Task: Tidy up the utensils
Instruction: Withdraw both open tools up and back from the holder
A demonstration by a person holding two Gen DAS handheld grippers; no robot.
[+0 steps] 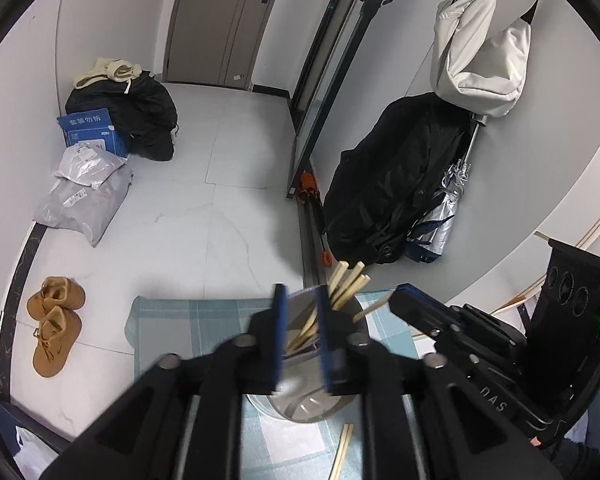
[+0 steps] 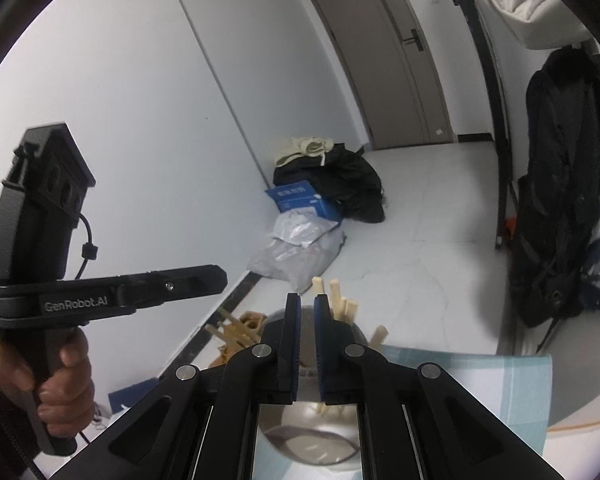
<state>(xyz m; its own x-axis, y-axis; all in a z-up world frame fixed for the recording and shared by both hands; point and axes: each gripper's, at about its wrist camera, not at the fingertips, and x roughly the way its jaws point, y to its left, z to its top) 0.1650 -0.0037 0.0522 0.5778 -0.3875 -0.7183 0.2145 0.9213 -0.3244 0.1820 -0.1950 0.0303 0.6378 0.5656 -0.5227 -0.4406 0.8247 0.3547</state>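
Holding wooden chopsticks (image 1: 346,286) upright, steel cup (image 1: 308,396), checked cloth (image 1: 188,320)

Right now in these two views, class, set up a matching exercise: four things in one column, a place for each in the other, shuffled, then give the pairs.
Things:
1. chopsticks
2. boots
3. white bag
4. blue box

Places:
A. hanging on the wall
B. on the floor left of the table
C. standing in the steel cup
D. against the black pile in the corner

Pairs: 1-C, 2-B, 3-A, 4-D
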